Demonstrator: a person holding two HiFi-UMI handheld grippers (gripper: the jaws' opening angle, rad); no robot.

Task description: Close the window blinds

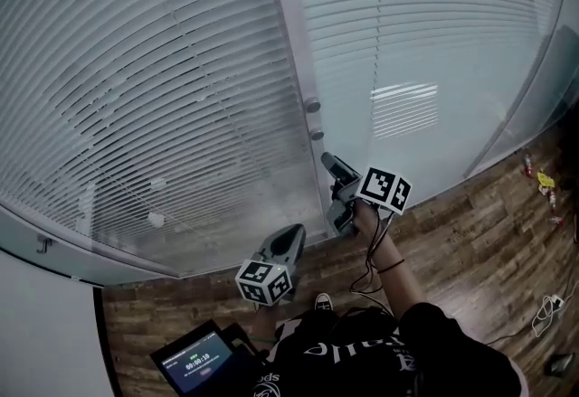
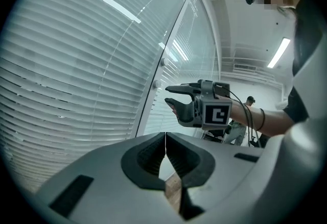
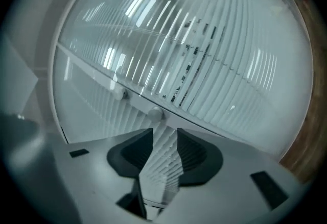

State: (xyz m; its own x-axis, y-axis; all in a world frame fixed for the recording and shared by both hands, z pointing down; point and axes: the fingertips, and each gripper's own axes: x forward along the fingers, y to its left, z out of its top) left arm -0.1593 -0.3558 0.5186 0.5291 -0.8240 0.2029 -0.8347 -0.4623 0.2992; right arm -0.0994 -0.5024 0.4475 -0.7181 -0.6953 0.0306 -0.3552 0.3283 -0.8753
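White slatted blinds point(image 1: 163, 97) hang behind glass panels, their slats nearly flat against the glass. Two round knobs point(image 1: 312, 104) point(image 1: 317, 135) sit on the white post between the panels. My right gripper point(image 1: 329, 176) is held level just below and in front of the lower knob, with its jaws open and nothing between them. In the right gripper view the lower knob point(image 3: 155, 113) lies just beyond the open right gripper point(image 3: 164, 133). My left gripper point(image 1: 297, 231) hangs lower, near the bottom of the glass, shut and empty. From the left gripper view the right gripper point(image 2: 167, 94) shows with its fingers apart.
A dark tablet point(image 1: 194, 359) with a timer screen sits at the bottom left over the wooden floor point(image 1: 470, 232). Cables point(image 1: 545, 309) and small items point(image 1: 543, 183) lie on the floor at right. A person point(image 2: 249, 103) stands far off in the left gripper view.
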